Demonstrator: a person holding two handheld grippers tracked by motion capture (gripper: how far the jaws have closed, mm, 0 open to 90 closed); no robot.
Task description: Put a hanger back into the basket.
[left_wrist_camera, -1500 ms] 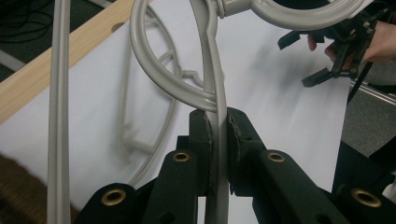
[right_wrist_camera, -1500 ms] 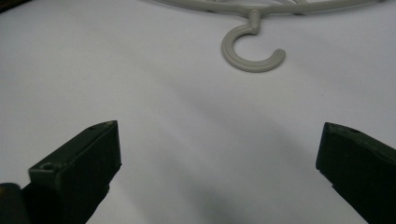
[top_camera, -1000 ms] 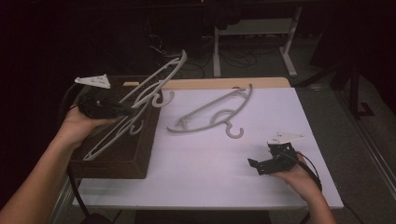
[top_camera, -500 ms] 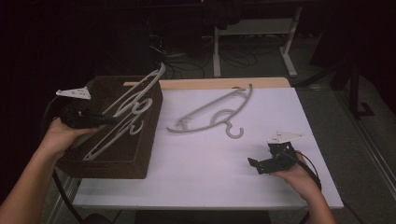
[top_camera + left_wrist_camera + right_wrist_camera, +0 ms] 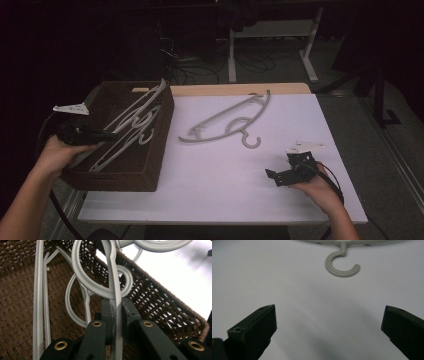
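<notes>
Left tongs (image 5: 117, 312) lowered hanger (image 5: 113, 277) into basket (image 5: 150, 150); second hanger (image 5: 225, 125) on table (image 5: 210, 195).

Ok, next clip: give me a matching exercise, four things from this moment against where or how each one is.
Things:
1. left gripper
2. right gripper
3. hanger on the table
4. wicker basket

States:
a. lies flat on the white tabletop, hook toward the person
b. stands at the table's left edge, with hangers inside
c. jaws clamped on a grey hanger's bar over the basket
d. jaws wide apart, nothing between them, low over the tabletop

Pairs: 1-c, 2-d, 3-a, 4-b
</notes>
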